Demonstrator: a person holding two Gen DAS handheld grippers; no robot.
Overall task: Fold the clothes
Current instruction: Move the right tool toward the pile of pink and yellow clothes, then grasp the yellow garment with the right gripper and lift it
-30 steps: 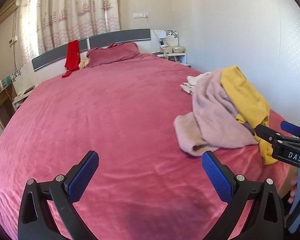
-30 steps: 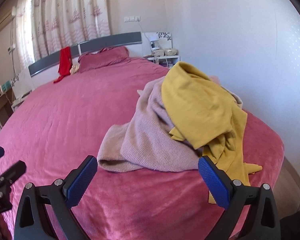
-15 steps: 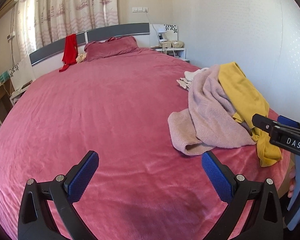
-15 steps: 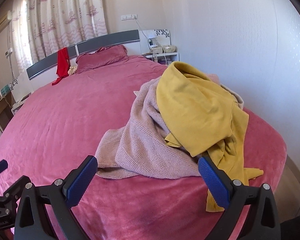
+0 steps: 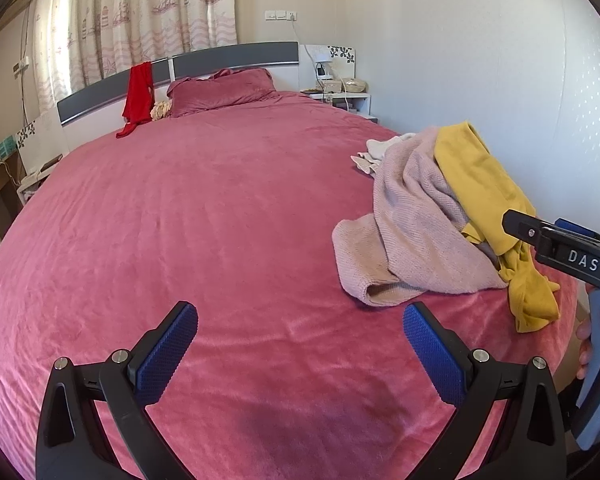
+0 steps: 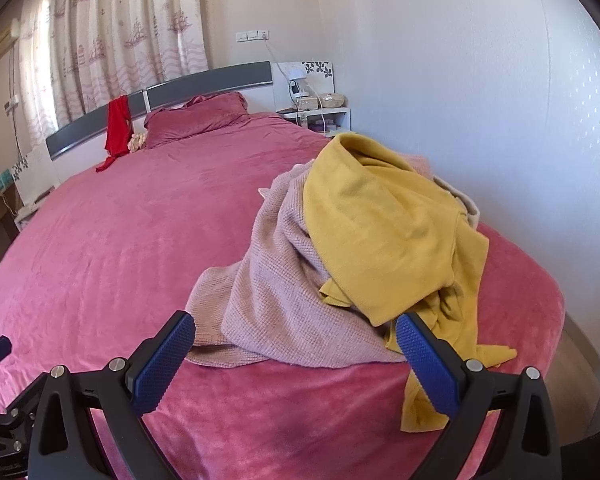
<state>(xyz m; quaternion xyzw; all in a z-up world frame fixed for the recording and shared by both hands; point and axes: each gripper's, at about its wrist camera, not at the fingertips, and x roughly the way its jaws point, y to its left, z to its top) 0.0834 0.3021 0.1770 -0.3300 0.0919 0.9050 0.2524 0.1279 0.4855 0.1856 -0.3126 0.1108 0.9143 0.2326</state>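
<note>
Left wrist view: our left gripper (image 5: 300, 354) is spread wide over bare pink bedspread (image 5: 204, 216) at frame bottom, holding nothing — the clothes heap sits mid-right, pink knit sweater (image 5: 412, 232) under a yellow garment (image 5: 480, 176), unfolded. Right wrist view: right gripper (image 6: 294, 360) also wide and empty, heap dead centre just past its fingers. Both look soft, light and floppy — we'd pinch the yellow one by a hem or shoulder edge.

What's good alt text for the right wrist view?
An open right gripper with blue pads hovers just before a clothes pile on a pink bed: a yellow garment draped over a pale pink knit. Beyond are a pillow, a red cloth on the headboard, and curtains.
</note>
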